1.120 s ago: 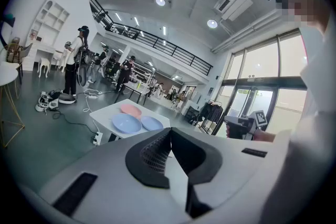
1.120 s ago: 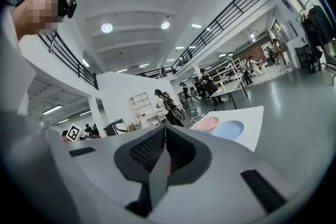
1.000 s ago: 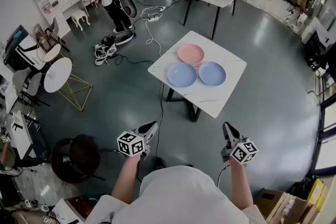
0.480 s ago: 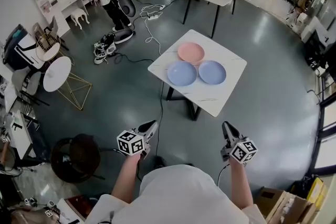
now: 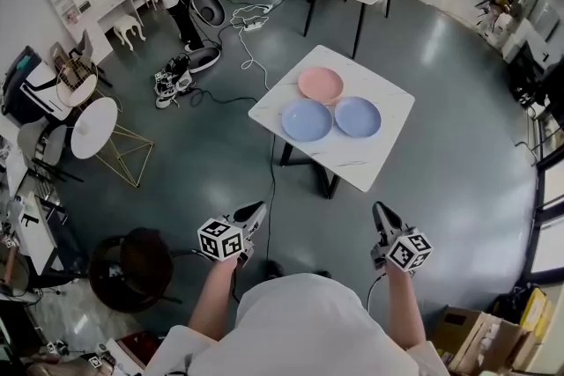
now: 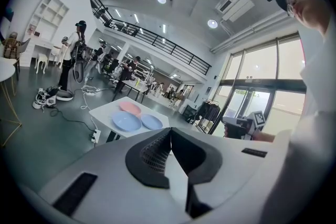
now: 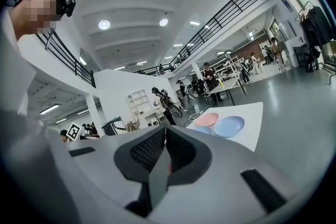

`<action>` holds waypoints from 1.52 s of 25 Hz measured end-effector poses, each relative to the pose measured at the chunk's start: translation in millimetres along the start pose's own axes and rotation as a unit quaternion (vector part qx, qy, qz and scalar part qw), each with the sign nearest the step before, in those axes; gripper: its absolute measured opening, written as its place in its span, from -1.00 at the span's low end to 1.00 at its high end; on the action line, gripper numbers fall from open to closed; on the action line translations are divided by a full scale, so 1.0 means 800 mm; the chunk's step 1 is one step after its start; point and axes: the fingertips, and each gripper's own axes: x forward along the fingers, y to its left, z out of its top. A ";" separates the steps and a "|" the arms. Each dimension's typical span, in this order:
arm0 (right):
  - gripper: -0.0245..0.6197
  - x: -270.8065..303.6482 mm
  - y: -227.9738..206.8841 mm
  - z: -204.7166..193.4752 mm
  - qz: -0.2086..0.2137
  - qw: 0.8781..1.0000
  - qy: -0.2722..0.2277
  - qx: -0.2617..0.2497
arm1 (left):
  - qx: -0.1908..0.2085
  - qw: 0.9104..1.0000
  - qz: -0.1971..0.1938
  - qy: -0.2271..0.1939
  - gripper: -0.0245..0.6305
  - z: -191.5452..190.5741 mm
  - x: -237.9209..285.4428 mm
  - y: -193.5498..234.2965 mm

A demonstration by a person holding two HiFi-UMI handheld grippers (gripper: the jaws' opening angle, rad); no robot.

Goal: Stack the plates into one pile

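The left gripper (image 5: 254,212) and right gripper (image 5: 382,213) are held shut and empty, well apart from the white table (image 5: 374,170) — nothing has been shifted since a second ago, so the pink plate (image 5: 320,84), left blue plate (image 5: 307,120) and right blue plate (image 5: 358,116) are left unstacked on it.

Left hand-held gripper (image 6: 171,131), jaws together, empty; 3 plates (image 6: 126,121) on the white table (image 6: 101,112) ahead.

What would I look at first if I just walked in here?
Three plates sit close together, not stacked, on the white table in the middle of the floor: a pink plate at the back, the left blue plate and the right blue plate in front of it. Nearer, the left gripper and the right gripper, each with a marker cube, are shut and empty, well short of the table.
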 end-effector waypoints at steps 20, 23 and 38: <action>-0.84 0.060 0.056 -0.055 -0.022 0.999 0.030 0.009 | -0.001 0.999 -0.026 0.022 -0.88 0.001 -0.031 0.066; -0.84 0.067 0.054 -0.056 -0.027 0.999 0.032 0.013 | -0.003 0.999 -0.026 0.023 -0.88 0.006 -0.031 0.077; -0.84 0.159 0.014 -0.030 -0.009 0.998 0.053 -0.039 | 0.005 1.000 -0.009 0.027 -0.88 0.045 0.037 0.118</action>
